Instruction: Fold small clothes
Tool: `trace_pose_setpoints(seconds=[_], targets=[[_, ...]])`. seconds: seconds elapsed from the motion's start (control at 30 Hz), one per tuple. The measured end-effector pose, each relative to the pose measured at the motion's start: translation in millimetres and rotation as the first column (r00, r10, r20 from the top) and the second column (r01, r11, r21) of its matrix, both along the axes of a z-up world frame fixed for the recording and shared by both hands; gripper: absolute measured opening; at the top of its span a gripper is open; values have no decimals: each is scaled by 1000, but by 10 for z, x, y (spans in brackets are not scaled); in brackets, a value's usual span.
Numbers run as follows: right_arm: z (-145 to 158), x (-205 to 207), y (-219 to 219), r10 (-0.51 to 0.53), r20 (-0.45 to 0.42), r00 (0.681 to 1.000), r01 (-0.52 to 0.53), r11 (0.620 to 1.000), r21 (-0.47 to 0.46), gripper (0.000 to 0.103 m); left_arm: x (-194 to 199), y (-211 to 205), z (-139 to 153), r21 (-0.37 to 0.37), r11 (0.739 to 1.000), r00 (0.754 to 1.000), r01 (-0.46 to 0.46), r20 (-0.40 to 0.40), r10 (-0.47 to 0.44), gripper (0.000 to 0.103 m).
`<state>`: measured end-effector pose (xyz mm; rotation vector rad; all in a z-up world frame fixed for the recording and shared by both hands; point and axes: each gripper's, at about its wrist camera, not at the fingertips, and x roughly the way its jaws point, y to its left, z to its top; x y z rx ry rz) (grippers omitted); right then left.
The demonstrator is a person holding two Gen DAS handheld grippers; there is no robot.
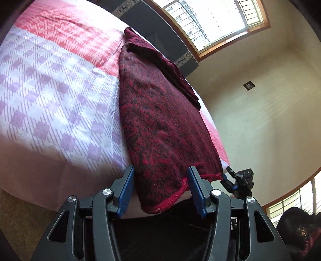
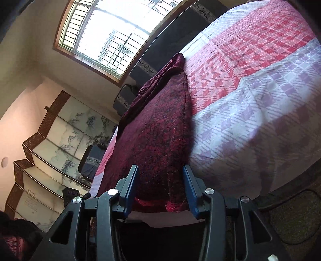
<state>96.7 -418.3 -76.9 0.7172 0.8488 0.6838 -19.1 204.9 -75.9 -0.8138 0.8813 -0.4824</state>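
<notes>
On the bed: a dark red patterned cloth (image 1: 160, 124) lies stretched along the checked bedspread (image 1: 56, 90), near end hanging a bit over the bed's edge
Far end of cloth: bunched up in folds toward the window (image 1: 212, 18)
Left gripper (image 1: 160, 188): at one near corner of the cloth, jaws spread, hem sitting between the blue pads (image 1: 125, 190) but not squeezed as far as I can see
Right gripper (image 2: 160, 186): at the other near corner, jaws spread too, hem between them, no pinch visible
Bedspread: pink checks farther off, purple checks closer
Background: cream wall (image 1: 260, 124), barred window letting in bright light
</notes>
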Motion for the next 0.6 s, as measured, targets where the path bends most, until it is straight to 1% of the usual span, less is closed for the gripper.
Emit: trace_pose_setpoints(seconds=[0.03,0.1,0.13,0.17,0.23,0.3,0.33,0.37,0.4,0.43,0.47,0.5,0.53,0.6], targets=[[-12,1,-13,-2,-7,1000,3,1000,15,41,-15,-30,-56,-7,1000,1000,15,-28,-15,55],[-21,-11,-17,-3,-11,1000,3,1000,14,41,-39,-86,-131,21,1000,999,17,-42,-16,55],[-13,-17,-13,-2,-10,1000,3,1000,9,41,-32,-91,-160,17,1000,999,14,-46,-13,55],[-10,-21,-10,-3,-10,1000,3,1000,10,41,-27,-88,-175,-8,1000,999,10,-48,-11,55],[-9,-14,-11,-9,-18,1000,9,1000,8,41,-8,-81,-151,-57,998,1000,3,-24,-5,55],[2,-3,1,-14,-23,1000,14,1000,-2,41,29,-133,-107,-39,999,1000,11,-12,-11,55],[16,2,11,-16,-25,1000,15,1000,-13,41,39,-175,-94,-4,1000,1000,15,-15,-15,54],[31,4,27,-15,-26,1000,15,1000,-27,40,37,-218,-72,47,999,1000,10,-18,-9,42],[49,3,44,-16,-27,1000,15,999,-50,36,40,-271,-54,110,994,1000,5,-20,-3,29],[62,6,59,-24,-32,999,22,996,-81,22,32,-326,-40,158,987,1000,4,-20,-1,10],[61,16,70,-39,-48,998,33,992,-120,12,11,-358,-10,192,981,1000,-11,-11,13,10],[45,28,71,-46,-65,997,37,990,-137,8,-10,-396,36,232,973,1000,-25,4,25,10],[45,24,63,-50,-67,996,41,991,-130,8,-31,-452,95,282,959,999,-39,22,34,10],[79,-2,93,-47,-58,997,38,987,-154,8,-60,-574,244,388,919,996,-68,77,41,10]])
